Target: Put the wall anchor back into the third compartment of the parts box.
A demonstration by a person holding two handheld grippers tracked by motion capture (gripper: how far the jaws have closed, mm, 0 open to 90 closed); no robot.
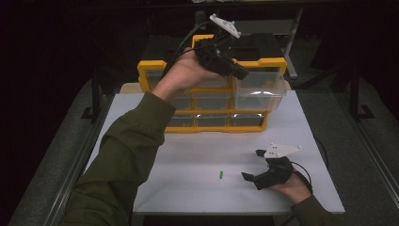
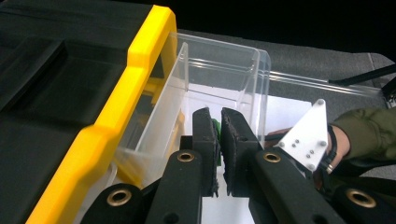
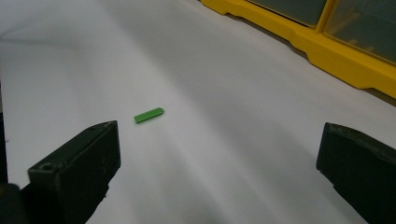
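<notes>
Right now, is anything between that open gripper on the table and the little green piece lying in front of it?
Nothing visible: the right gripper has its jaws wide apart, and only bare white table lies between it and the green piece.

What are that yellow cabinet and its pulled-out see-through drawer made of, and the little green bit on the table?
The cabinet frame looks like moulded yellow plastic with a dull sheen. The drawer seems clear glossy plastic: you see through its walls. The green piece appears to be ribbed matte plastic, though too small to be sure.

No lettering, label, brand mark or number can be read anywhere on the yellow drawer cabinet (image 1: pixel 155 68), the white tabletop (image 1: pixel 188 155) or either tool.
</notes>
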